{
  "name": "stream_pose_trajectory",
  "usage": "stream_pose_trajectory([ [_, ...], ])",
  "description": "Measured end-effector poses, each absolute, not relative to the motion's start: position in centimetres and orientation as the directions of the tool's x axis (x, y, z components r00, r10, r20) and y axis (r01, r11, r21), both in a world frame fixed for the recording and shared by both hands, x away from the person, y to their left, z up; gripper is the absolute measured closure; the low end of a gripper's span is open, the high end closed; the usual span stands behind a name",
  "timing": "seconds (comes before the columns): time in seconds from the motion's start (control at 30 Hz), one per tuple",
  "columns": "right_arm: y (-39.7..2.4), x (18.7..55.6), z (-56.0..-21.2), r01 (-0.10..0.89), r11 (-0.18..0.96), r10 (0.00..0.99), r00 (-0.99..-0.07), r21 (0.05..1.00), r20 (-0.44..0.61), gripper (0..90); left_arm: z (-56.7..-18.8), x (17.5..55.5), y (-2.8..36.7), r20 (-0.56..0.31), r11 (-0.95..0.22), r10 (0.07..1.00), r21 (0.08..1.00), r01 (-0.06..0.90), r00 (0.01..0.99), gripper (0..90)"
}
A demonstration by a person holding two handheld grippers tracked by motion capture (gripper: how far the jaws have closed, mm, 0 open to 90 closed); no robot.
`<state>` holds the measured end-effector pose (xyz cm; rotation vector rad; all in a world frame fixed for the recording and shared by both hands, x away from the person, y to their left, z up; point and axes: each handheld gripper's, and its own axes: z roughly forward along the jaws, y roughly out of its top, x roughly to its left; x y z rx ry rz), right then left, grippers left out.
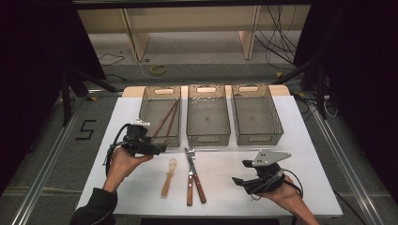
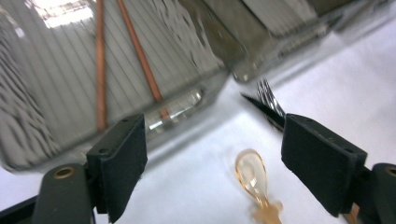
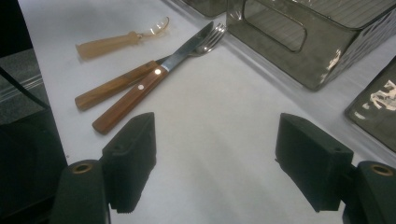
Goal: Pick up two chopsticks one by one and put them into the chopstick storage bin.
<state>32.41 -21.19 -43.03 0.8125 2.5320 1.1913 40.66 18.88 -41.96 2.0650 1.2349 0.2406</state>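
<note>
Slim reddish chopsticks (image 1: 166, 118), likely wooden, in ribbed bin (image 1: 160, 137).

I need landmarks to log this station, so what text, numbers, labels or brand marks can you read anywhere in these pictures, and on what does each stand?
"5": black tape figure on the grey floor left of the table.
Three clear bins: no label legible.
Knife, fork and plastic spoon: no brand mark readable.
Nothing else legible.

Dim room, bright white table (image 1: 225, 187); left gripper view motion-blurred (bins glare).
</note>
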Motion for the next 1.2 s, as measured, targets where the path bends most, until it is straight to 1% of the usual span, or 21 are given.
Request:
stream_pose_trajectory([
  [0.37, -21.2, 32.3, -43.2, 0.393, 0.513, 0.571, -0.82, 0.763, 0.039, 29.8, -43.7, 38.6, 17.3, -0.175, -0.364, 0.807, 0.603, 0.71, 0.563, 18.4],
  [0.5, -21.2, 32.2, -43.3, 0.392, 0.509, 0.572, -0.819, 0.766, 0.039, 29.7, -44.3, 38.3, 17.1, -0.179, -0.371, 0.806, 0.59, 0.717, 0.565, 18.4],
  [0.87, -21.7, 32.2, -43.4, 0.403, 0.482, 0.596, -0.801, 0.778, 0.046, 29.7, -45.7, 37.5, 16.7, -0.182, -0.414, 0.795, 0.533, 0.738, 0.578, 20.1],
  [1.2, -22.0, 32.3, -43.6, 0.405, 0.475, 0.604, -0.796, 0.781, 0.046, 29.7, -46.2, 36.7, 15.7, -0.167, -0.468, 0.778, 0.489, 0.736, 0.605, 24.2],
])
